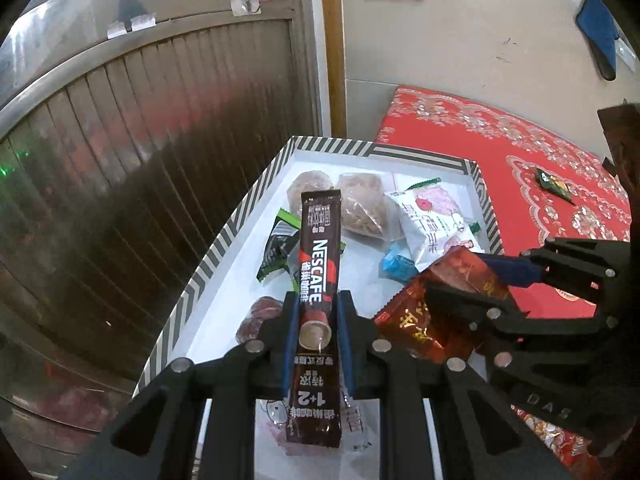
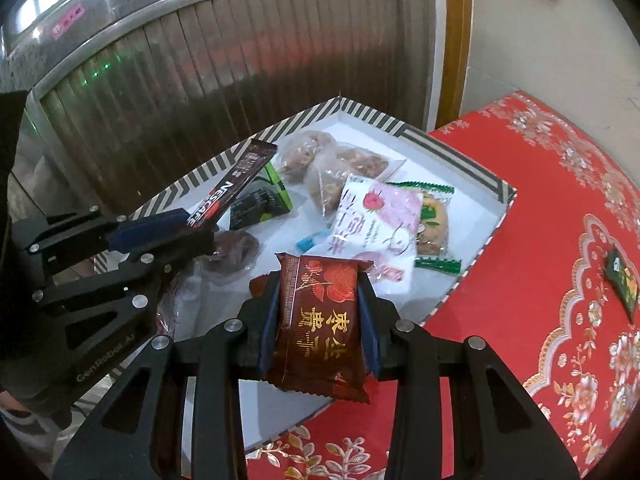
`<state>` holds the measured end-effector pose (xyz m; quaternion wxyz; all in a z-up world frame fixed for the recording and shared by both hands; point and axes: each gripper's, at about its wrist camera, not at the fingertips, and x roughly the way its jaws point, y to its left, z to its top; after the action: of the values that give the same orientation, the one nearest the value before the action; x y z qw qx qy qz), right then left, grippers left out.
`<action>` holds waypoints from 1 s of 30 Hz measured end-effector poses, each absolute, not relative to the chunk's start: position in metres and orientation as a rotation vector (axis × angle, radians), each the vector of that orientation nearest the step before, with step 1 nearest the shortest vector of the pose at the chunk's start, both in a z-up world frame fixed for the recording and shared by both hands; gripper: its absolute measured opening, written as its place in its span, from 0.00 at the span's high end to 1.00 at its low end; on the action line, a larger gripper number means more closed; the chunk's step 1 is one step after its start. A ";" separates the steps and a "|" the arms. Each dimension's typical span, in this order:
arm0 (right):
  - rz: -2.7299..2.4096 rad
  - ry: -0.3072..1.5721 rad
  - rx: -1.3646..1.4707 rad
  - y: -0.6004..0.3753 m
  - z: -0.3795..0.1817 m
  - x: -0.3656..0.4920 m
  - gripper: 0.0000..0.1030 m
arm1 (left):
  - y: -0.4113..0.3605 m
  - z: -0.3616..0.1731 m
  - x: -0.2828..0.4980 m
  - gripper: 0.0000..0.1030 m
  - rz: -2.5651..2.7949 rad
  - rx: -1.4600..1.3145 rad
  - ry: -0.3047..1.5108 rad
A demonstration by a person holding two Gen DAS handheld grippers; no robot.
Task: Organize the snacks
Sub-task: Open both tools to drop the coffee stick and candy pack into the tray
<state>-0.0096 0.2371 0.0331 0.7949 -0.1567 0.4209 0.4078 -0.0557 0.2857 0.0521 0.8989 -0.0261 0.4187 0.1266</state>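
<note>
The left gripper [image 1: 314, 332] has its jaws clamped on a long dark-brown Nescafe coffee stick sachet [image 1: 318, 264], which lies lengthwise between the blue pads and juts forward over the box. The right gripper [image 2: 318, 320] has its jaws clamped on a dark-red foil snack packet with a gold flower print [image 2: 320, 324], gripped across its width and held above the near corner of the box. In the left wrist view the right gripper and its red packet show just to the right of the coffee stick.

Beneath both sits a shallow white cardboard box with a black-and-white striped rim [image 2: 404, 130], resting on a desk covered by a red cloth with a floral pattern [image 2: 540, 216]. Inside the box lie several snacks: a clear-wrapped dark round cake [image 2: 234, 252] on the near left, a small blue-wrapped sweet [image 1: 398, 266], a black-and-green packet [image 2: 260, 202], a white-and-pink pouch [image 2: 380, 216] overlapping a green-edged clear biscuit packet [image 2: 434, 224], and two clear bags of brown nutty pieces [image 2: 344, 172] at the far end.

Out on the cloth, well apart from the box, lies a small dark-green packet [image 2: 622, 280]. Beyond the desk stands a ribbed metal shutter [image 2: 224, 64].
</note>
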 end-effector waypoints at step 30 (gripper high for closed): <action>0.911 0.857 -0.301 0.229 0.048 -0.020 0.65 | 0.289 0.057 -0.069 0.30 0.341 -0.057 0.832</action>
<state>-0.0205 0.2293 0.0483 0.8002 -0.1402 0.3997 0.4247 -0.0694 0.2889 0.0572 0.9002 -0.0275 0.4020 0.1650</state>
